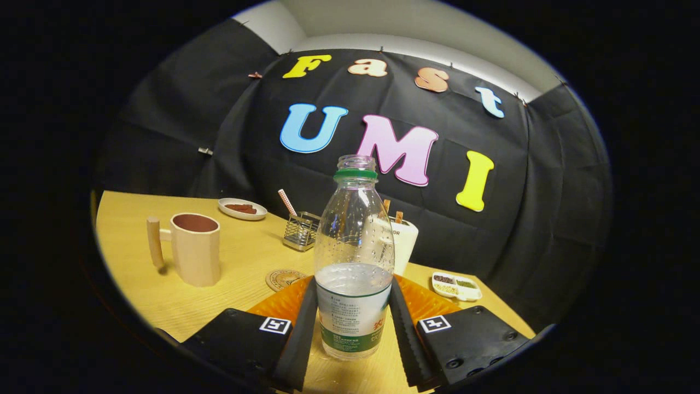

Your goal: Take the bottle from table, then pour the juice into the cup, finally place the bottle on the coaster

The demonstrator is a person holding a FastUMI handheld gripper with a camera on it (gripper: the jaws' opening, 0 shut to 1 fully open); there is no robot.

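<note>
Bottle [354, 262] upright on table [246, 268], pinched between both gripper [353, 323] fingers.

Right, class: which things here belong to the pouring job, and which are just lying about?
For the job: bottle between the gripper fingers, cup, coaster.

Lying about: small plate, wire holder, white container, divided dish.

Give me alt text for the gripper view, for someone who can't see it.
A clear bottle, uncapped and part full, stands between the gripper's fingers, which close against its sides. On the yellow table, a wooden cup stands ahead to the left, with a round coaster between it and the bottle.
</note>
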